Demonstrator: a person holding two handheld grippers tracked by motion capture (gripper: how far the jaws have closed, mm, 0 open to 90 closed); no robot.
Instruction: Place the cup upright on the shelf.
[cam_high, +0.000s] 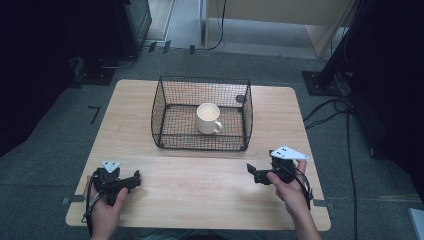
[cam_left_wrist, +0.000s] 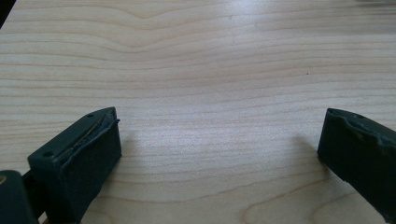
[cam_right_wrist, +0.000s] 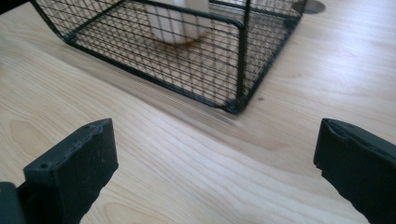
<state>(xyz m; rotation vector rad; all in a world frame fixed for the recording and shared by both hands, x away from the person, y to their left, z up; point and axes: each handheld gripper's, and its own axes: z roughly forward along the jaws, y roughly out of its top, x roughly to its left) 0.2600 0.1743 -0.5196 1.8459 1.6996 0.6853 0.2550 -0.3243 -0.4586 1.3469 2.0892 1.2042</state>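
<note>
A cream mug (cam_high: 208, 118) stands upright inside a black wire basket (cam_high: 160, 107) at the middle of the wooden table (cam_high: 200, 185). My left gripper (cam_high: 136, 178) rests near the front left, held by a hand, jaws wide apart over bare wood (cam_left_wrist: 219, 130). Near the front right, my right gripper (cam_high: 251, 172) is open too, pointing left. In the right gripper view the gap (cam_right_wrist: 215, 154) faces the basket's near corner (cam_right_wrist: 233, 105), with the mug's base (cam_right_wrist: 175, 23) behind the mesh. Nothing lies between either pair of jaws.
A small dark round disc (cam_high: 240, 98) lies behind the basket's far right corner. Grey carpet surrounds the table, with cables (cam_high: 330, 107) and black stand bases (cam_high: 320, 82) at the right and back left.
</note>
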